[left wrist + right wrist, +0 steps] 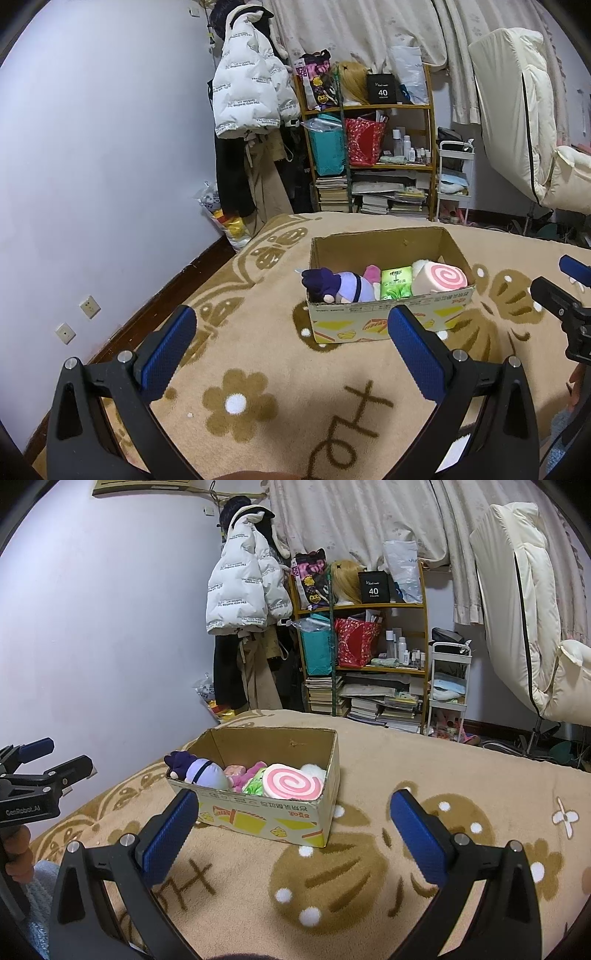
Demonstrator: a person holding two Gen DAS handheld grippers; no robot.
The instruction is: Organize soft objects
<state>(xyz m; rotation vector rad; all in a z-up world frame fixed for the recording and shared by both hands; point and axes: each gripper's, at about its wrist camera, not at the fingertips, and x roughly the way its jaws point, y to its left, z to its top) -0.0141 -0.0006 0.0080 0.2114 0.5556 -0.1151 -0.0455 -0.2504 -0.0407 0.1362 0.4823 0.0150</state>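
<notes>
A cardboard box [384, 321] [258, 818] sits on the beige patterned blanket. Inside lie a purple plush doll [341, 286] [201, 770], a pink plush [372, 274] [245, 773], a green tissue pack [397, 282] [255, 786] and a pink swirl roll cushion [439, 277] [293, 786]. My left gripper [291, 339] hangs open in front of the box, empty. My right gripper [295, 823] is open too, nothing between its fingers, just short of the box. Each gripper shows at the edge of the other's view: the right gripper [565, 291], the left gripper [48, 760].
The blanket [258, 350] [443, 775] covers a bed beside a lilac wall [92, 166]. Beyond its far edge stand a wooden shelf [369, 147] of bags and books, hanging coats [251, 92], a white trolley [454, 177] and a cream recliner [535, 129].
</notes>
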